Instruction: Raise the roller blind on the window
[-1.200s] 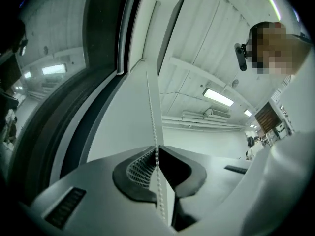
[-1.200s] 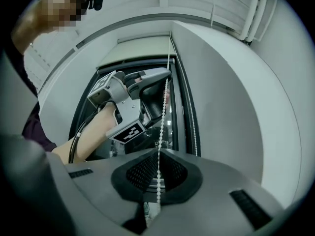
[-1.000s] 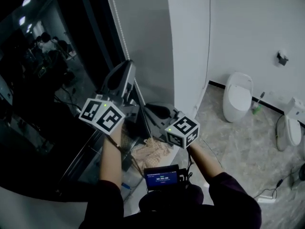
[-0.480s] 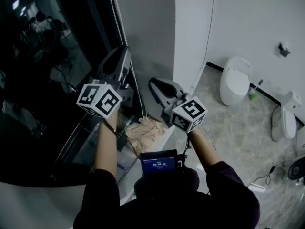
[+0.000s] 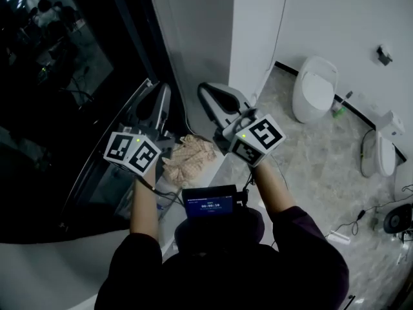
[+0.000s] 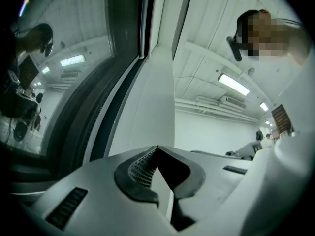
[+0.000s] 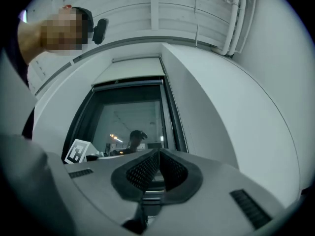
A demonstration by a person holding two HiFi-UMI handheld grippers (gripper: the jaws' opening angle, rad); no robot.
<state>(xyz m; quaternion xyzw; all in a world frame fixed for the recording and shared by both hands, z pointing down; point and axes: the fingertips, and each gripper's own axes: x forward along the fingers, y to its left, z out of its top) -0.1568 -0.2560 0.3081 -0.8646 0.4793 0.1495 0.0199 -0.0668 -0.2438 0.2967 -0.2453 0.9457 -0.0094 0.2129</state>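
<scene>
L gripper (image 5: 162, 90) dropped lower by window (image 5: 84, 70); R gripper (image 5: 203, 89) just right; both jaws pressed together, nothing btwn.

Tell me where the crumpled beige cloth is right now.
Head view, lower centre: the crumpled cloth lies between the left gripper and right gripper, beside the dark window.

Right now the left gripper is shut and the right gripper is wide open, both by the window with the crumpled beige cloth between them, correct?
Not the right gripper: the right gripper view shows its jaws closed together, not wide open. The rest stands: the left gripper is shut, and both are by the window with the crumpled beige cloth between them.
</scene>
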